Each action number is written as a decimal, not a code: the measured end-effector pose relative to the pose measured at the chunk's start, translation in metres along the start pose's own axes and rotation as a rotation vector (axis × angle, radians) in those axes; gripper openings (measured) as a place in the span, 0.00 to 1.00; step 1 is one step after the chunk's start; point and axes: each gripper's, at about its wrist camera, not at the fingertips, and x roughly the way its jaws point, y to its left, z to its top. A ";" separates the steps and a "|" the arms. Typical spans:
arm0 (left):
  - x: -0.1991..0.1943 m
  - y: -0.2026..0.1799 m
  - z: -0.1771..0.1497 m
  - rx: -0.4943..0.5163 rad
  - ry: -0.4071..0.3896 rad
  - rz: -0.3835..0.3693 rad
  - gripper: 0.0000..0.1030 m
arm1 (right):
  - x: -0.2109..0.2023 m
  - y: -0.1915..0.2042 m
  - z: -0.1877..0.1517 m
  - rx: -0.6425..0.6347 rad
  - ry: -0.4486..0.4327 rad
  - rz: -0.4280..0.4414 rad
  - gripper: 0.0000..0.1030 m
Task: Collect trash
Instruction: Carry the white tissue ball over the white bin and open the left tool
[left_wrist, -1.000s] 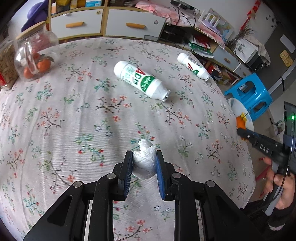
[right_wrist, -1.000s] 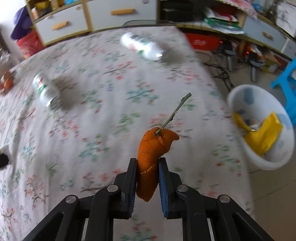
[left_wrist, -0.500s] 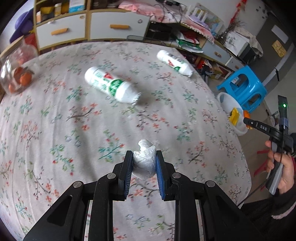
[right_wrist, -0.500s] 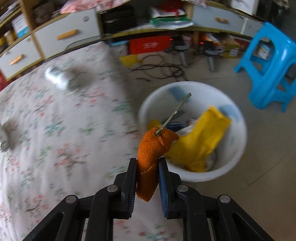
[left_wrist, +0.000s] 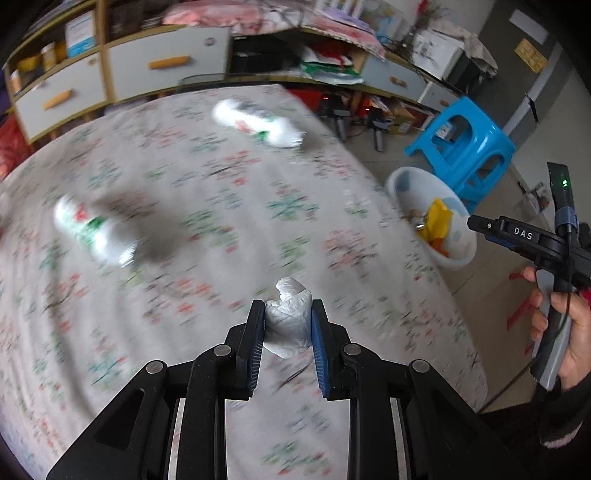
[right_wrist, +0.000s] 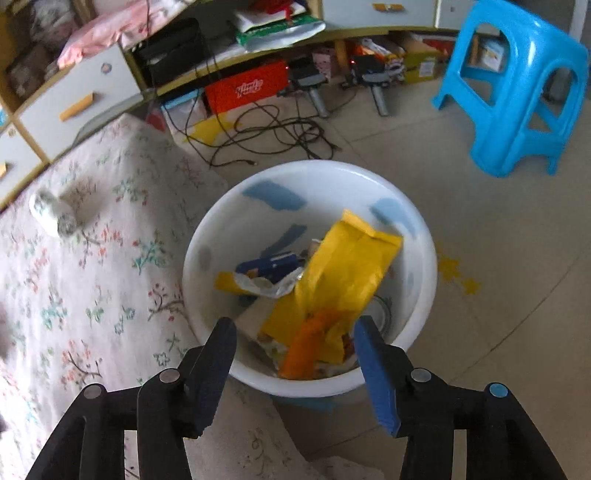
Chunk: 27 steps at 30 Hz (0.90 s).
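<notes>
Orange peel (right_wrist: 308, 345) lengthwise toward 1 o'clock in white basin (right_wrist: 207, 236), right gripper (right_wrist: 295, 345) spread wide above, left gripper (left_wrist: 288, 325) clamping crumpled tissue (left_wrist: 289, 319), upright.

White crumpled tissue wad (left_wrist: 289, 320) is pinched between the pads of my left tool (left_wrist: 288, 332), up off the floral cloth. Orange peel (right_wrist: 308, 343) lies in the white basin (right_wrist: 424, 258) on the floor, at its near side, partly under the yellow wrapper (right_wrist: 343, 273); my right tool (right_wrist: 295, 354) is spread wide above it. Two white bottles with green and red labels lie on their sides on the bench: one (left_wrist: 94, 230) at left, one (left_wrist: 258, 123) at the far edge, both blurred.
</notes>
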 end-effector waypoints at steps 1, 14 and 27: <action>0.006 -0.010 0.005 0.012 0.001 -0.008 0.25 | -0.002 -0.005 0.002 0.012 0.000 0.006 0.57; 0.067 -0.108 0.060 0.085 0.002 -0.099 0.25 | -0.014 -0.055 0.010 0.087 0.015 0.032 0.62; 0.106 -0.159 0.088 0.085 0.020 -0.153 0.46 | -0.020 -0.103 0.006 0.189 0.033 0.045 0.64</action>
